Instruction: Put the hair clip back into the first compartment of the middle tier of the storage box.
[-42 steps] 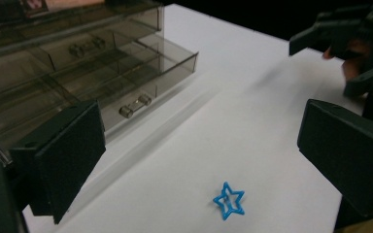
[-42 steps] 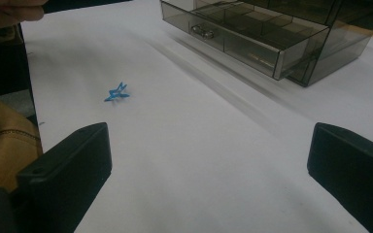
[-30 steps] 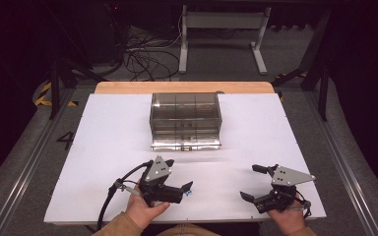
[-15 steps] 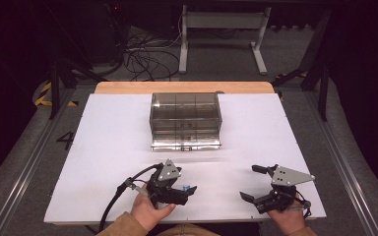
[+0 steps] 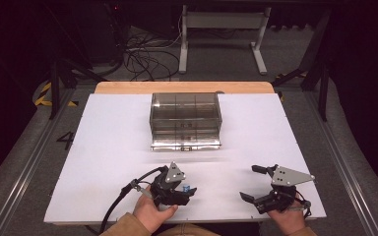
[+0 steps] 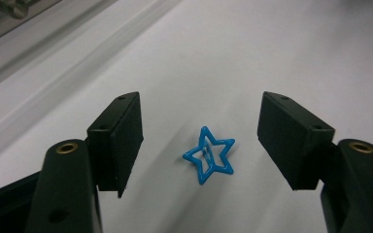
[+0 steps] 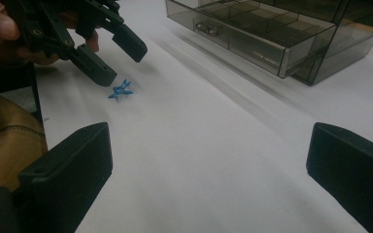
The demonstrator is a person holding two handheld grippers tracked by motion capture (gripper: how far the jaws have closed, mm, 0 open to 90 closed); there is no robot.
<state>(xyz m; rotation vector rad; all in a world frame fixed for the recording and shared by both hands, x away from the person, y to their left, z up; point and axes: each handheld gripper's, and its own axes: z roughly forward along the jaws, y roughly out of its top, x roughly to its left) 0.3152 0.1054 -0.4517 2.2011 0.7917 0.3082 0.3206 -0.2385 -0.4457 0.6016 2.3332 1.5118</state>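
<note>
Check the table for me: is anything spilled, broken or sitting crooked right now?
Nothing stands out. The smoky drawer box sits square and shut on the white sheet. The blue star clip lies whole between the open jaws of the left tool; the right tool is open with nothing between its jaws.

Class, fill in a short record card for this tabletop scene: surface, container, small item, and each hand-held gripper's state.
Surface: white table top
Container: smoky transparent plastic drawer box, drawers closed
Small item: blue star-shaped clip, lying on the surface
Left hand-held gripper: open, jaws either side of the clip, not touching
Right hand-held gripper: open, holding nothing
</note>
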